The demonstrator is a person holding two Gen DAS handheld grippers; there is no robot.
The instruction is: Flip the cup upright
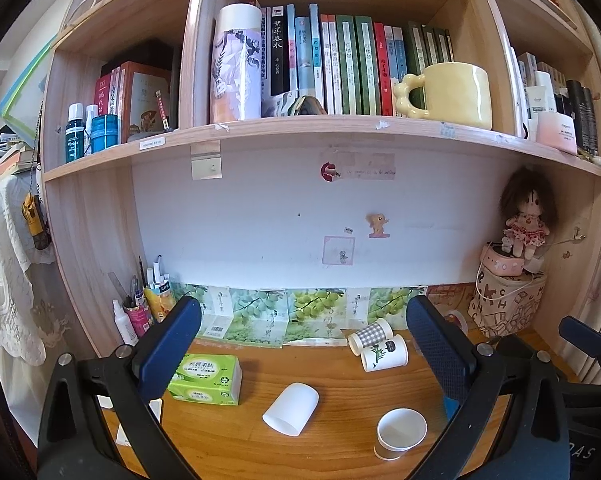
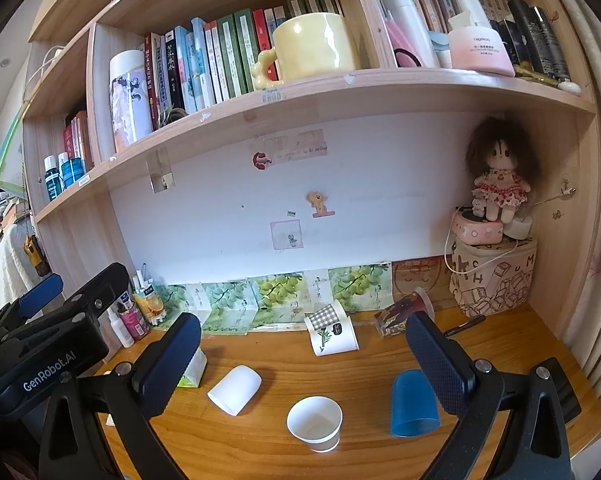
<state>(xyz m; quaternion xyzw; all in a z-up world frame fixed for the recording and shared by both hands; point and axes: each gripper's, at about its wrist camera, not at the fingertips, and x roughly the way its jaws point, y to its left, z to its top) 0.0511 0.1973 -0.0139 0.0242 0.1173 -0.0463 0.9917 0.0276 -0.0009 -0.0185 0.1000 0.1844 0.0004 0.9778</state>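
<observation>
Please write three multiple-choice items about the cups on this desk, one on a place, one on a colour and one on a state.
1. Where does the yellow mug stand?
A. on the desk
B. on the shelf in front of the books
C. on the tissue pack

2. What colour is the cup standing mouth down at the right of the desk?
A. blue
B. red
C. green

3. How does the plain white cup lie?
A. upright
B. mouth down
C. on its side

Answers: 1 B, it sits on the shelf board with book spines behind it. 2 A, its wall is solid blue. 3 C, its wall rests on the desk, while the paper cup beside it stands upright. Both the left gripper and the right gripper have jaws spread and hold nothing.
</observation>
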